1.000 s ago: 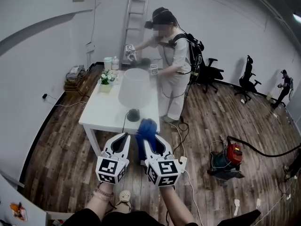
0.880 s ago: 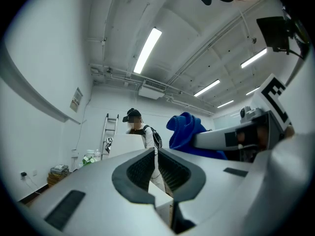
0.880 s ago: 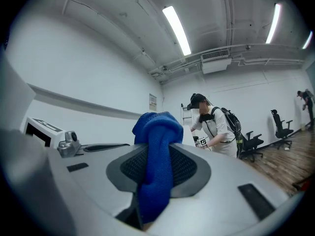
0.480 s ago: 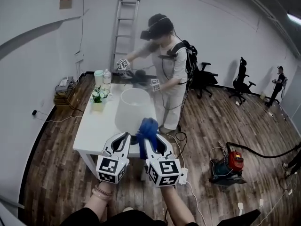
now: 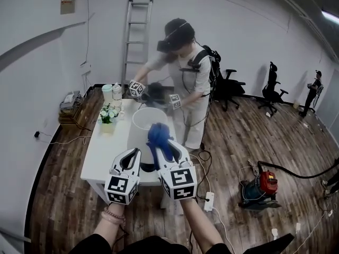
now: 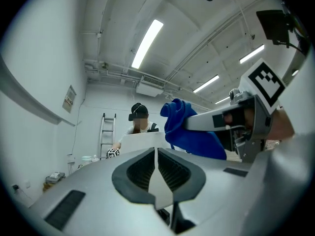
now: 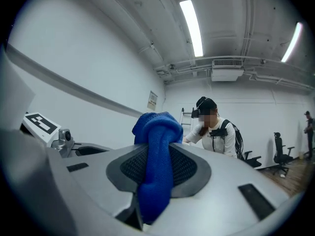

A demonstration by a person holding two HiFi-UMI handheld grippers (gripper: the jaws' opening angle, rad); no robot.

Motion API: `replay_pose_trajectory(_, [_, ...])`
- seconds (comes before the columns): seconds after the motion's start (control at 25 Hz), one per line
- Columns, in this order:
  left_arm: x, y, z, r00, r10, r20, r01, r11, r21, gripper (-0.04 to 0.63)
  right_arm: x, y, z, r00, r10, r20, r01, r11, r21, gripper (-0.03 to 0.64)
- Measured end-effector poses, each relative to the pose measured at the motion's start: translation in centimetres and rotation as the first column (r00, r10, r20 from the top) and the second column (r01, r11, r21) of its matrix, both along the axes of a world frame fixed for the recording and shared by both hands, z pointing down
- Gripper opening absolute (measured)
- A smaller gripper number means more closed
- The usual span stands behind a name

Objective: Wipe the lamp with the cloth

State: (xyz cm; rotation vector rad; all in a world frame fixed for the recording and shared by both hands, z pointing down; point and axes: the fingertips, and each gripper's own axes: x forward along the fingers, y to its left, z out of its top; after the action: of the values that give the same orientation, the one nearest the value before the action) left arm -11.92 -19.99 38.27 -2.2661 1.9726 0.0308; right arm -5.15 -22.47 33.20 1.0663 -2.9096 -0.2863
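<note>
1. The right hand-held gripper [image 5: 163, 152] is clamped on the blue cloth [image 5: 158, 135]. In the right gripper view the cloth [image 7: 156, 132] is pinched between the ribbed pads, with a bunch rising above the tips and a tail hanging below.
2. The left hand-held gripper [image 5: 132, 160] has its jaws pressed together on nothing. It is held just beside the right one and steadies nothing.
3. Likely trouble: only a narrow fold sits in the pinch, so dragging it across a surface could tug the cloth loose or let the bare jaw tips scrape the shade.
4. A firm sideways push could also tilt or slide the lamp [image 5: 137, 139], since it looks top-heavy under its wide shade and nothing braces it.
5. The lamp stands on the white worktop [image 5: 103, 152], towards its near end, directly ahead of both hand-held grippers. In the head view the cloth overlaps the near edge of the shade's open top, but I cannot tell whether it touches.
6. Beyond, another person [image 5: 185, 62] leans over the far end of the worktop with marker-cubed grippers close to the shade. A wide wiping sweep could knock into them or into the small flowerpot [image 5: 107, 115] nearby.
</note>
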Motion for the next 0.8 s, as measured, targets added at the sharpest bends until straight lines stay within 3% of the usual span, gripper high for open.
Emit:
replay_pose_trajectory(0.32, [-1.7, -2.1, -0.9, 0.998, -0.068, 0.01, 0.068, 0.998, 0.009, 0.008, -1.8, -2.0, -1.2, 0.996, -0.068, -0.059, 0.073, 0.993, 0.09, 0.098])
replay_pose_trajectory(0.52, [-3.0, -2.6, 0.2, 0.994, -0.109, -0.008, 0.109, 0.994, -0.006, 0.008, -2.7, -2.1, 1.9, 0.986, -0.11, -0.122, 0.117, 0.992, 0.052, 0.098])
replay_pose_trajectory(0.8, [-3.3, -3.0, 1.3, 0.993, -0.118, -0.011, 0.117, 0.993, -0.019, 0.008, -2.4, -1.6, 8.1, 0.979, -0.148, -0.14, 0.14, 0.988, -0.063, 0.098])
